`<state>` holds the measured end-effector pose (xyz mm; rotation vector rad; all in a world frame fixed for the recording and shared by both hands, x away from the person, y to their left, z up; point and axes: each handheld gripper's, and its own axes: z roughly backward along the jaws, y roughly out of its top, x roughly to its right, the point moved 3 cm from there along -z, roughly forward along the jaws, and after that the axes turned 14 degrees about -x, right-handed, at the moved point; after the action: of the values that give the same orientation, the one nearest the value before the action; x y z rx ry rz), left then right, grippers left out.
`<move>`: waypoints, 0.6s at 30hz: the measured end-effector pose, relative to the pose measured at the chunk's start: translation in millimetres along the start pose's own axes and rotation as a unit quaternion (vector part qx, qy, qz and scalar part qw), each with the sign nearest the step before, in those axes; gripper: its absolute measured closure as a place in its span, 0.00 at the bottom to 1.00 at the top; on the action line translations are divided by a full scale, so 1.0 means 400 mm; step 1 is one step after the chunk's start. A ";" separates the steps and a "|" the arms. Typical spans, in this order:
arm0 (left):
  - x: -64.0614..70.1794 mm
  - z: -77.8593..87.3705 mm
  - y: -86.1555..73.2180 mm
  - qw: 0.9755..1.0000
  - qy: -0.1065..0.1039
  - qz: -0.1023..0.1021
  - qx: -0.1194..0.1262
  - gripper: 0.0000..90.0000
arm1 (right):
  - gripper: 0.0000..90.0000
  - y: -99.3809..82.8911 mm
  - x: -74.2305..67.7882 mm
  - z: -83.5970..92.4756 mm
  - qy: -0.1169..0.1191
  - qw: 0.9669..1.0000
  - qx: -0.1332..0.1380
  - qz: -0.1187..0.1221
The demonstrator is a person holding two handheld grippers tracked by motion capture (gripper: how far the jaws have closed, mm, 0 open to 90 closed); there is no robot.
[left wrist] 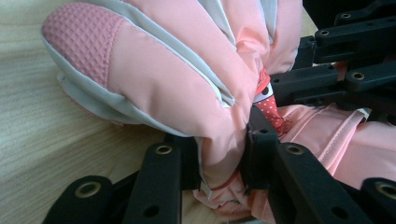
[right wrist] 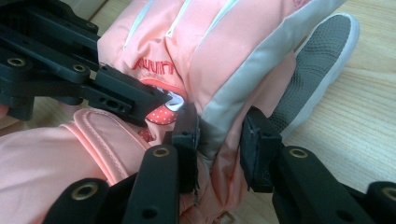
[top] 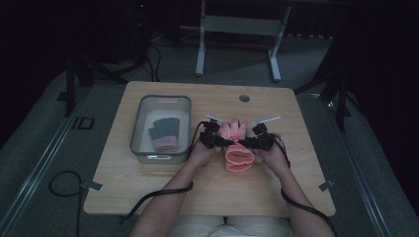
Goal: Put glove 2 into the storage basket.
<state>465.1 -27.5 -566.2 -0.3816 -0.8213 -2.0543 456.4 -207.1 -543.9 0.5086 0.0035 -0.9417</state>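
Here, a pink glove (top: 236, 146) lies near the middle of the table (top: 148, 187), fingers toward twelve o'clock, cuff toward six. The left gripper (top: 223, 140) comes in from nine o'clock and is clamped on the glove's edge by the wrist; in the left gripper view (left wrist: 223, 158) its jaws pinch a fold of pink fabric tight. The right gripper (top: 244, 142) comes in from three o'clock and grips the opposite edge; in the right gripper view (right wrist: 219, 140) its jaws squeeze the grey trim. At nine o'clock from the glove stands a grey bin (top: 140, 124) holding a grey-and-pink glove pair (top: 163, 134).
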 end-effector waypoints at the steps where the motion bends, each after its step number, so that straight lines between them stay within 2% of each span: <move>1: 0.005 0.004 0.003 1.000 0.001 -0.003 0.000 0.82 | 0.79 -0.002 0.002 0.002 0.002 1.000 0.002 -0.001; 8: 0.039 0.037 0.018 1.000 0.012 -0.021 -0.003 0.84 | 0.81 -0.005 0.001 0.030 0.011 1.000 0.020 -0.008; 18: 0.081 0.140 0.030 0.999 0.022 -0.036 0.027 0.84 | 0.81 0.027 -0.038 0.097 0.026 0.998 0.062 0.005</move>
<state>454.1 -14.4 -502.5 -0.2783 -0.8734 -2.0937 447.2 -206.4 -501.7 0.6476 -0.0118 -0.9217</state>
